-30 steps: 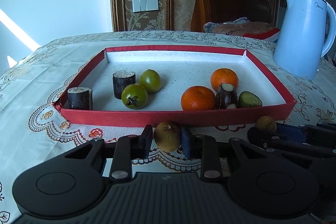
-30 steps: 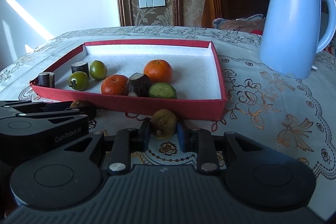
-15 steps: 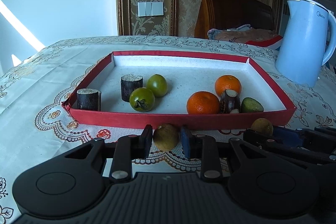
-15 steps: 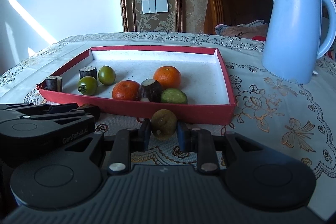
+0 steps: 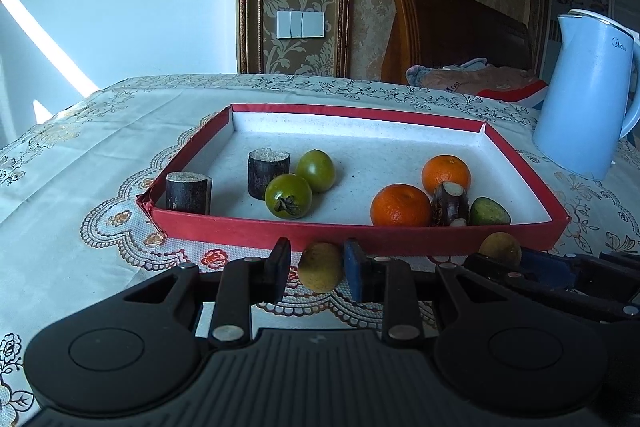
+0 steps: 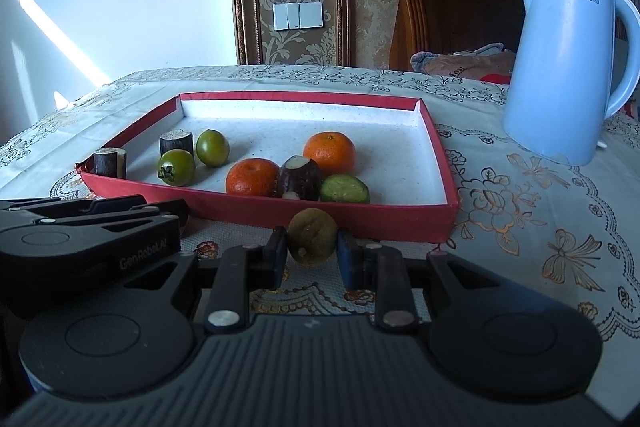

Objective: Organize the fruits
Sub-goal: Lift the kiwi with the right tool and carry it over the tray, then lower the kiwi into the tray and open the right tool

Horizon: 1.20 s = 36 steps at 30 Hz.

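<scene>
1. Left gripper is clamped on a yellow-brown fruit, held just outside the tray's near wall.
2. Right gripper is clamped on a brown-green fruit, likewise short of the wall.
3. Already in the tray: two oranges, two green fruits, dark cane pieces.
4. Remaining, by judgement: carry both held fruits over the wall and release.

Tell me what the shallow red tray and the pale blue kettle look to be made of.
The shallow red tray looks like cardboard, matte red outside with a speckled white lining; its thin walls and a torn, creased near-left corner suggest a box lid. The pale blue kettle looks like smooth moulded plastic with a soft sheen and a printed logo, though painted metal cannot be ruled out.
</scene>
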Motion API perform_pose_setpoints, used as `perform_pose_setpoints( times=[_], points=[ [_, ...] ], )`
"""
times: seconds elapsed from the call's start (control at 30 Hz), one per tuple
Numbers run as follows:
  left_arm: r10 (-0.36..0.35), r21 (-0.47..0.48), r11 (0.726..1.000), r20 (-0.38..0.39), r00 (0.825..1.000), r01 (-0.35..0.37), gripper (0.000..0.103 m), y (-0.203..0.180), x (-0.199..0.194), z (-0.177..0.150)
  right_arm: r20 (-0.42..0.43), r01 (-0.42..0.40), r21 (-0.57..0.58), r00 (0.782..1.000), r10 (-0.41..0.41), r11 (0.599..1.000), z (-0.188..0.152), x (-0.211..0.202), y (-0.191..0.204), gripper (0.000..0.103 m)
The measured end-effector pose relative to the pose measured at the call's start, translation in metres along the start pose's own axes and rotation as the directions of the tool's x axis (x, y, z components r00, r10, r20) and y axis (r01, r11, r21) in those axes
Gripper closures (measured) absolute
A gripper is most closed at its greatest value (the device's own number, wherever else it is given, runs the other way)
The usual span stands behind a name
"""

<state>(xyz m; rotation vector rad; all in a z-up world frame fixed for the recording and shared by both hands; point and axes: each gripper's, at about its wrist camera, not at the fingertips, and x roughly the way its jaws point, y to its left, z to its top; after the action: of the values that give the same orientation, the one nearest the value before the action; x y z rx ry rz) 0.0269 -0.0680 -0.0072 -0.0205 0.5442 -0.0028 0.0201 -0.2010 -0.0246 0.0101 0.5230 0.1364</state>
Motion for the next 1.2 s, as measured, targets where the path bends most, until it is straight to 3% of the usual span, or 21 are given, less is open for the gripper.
perform_pose_setpoints(
  times=[0.57,1.2],
  points=[
    [0.012,-0.047,0.999,0.054,0.998,-0.009,0.075,0.020,-0.013,0.007,0.049,-0.031,-0.023,0.998,0.032,0.999,0.011,-0.010,0.017,0.077],
    [0.063,-0.055,0.997,0.077,0.995,-0.058,0.075,0.032,-0.009,0.022,0.046,-0.064,-0.043,0.997,0.066,0.997,0.023,-0.003,0.022,0.078]
  ],
)
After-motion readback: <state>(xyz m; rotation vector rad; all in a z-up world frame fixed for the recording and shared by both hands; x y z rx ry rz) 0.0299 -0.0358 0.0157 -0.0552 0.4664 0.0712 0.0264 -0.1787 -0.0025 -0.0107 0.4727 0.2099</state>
